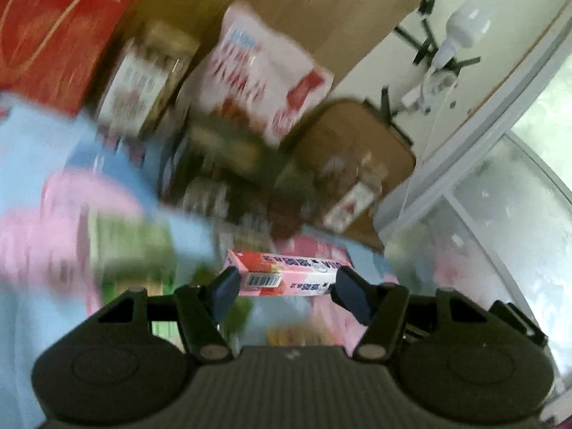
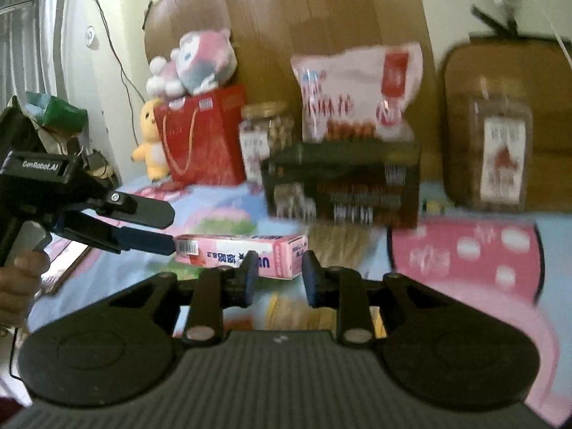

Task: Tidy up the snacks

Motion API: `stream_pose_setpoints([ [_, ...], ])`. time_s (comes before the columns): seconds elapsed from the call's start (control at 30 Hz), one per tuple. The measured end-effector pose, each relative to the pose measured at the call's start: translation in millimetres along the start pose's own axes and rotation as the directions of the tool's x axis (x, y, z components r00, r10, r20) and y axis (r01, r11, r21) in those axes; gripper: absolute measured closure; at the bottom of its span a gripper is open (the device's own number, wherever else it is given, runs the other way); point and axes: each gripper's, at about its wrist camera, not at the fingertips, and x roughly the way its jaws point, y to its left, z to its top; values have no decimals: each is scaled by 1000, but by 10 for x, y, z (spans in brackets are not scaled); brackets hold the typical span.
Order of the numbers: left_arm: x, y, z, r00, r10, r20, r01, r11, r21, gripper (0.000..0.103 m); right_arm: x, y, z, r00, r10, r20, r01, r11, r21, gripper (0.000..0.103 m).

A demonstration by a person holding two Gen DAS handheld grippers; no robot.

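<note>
Here the pink box (image 2: 240,255) sits low centre in the right view, its end between the right gripper (image 2: 277,279) pads, jaws apart; whether they press it I cannot tell. The left gripper (image 2: 164,227), at left, also stands apart, its lower finger at the box's other end. The box could slip if unpinched. Counted: one pink box, two jars, one bag (image 2: 357,93).
</note>
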Motion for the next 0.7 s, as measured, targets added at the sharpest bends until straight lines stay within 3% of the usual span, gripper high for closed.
stream_pose_setpoints([
  [0.17, 370, 28, 581, 997, 23, 73, -25, 999, 33, 43, 404, -246, 422, 997, -35, 67, 36, 999, -3, 74],
  [0.3, 741, 203, 869, 997, 38, 74, -39, 999, 0, 43, 784, -455, 621, 995, -77, 64, 76, 997, 8, 74],
  [0.37, 932, 293, 931, 999, -14, 36, 15, 999, -31, 43, 951, -554, 662, 995, -89, 46, 89, 996, 19, 76],
  [0.53, 1232, 237, 928, 999, 36, 11, -36, 999, 4, 43, 1245, -547, 657, 997, -75, -10, 75, 997, -11, 74],
  [0.7, 994, 228, 919, 999, -12, 39, 12, 1000, 2, 43, 1239, -523, 691, 994, -112, 17, 112, 994, -8, 74],
])
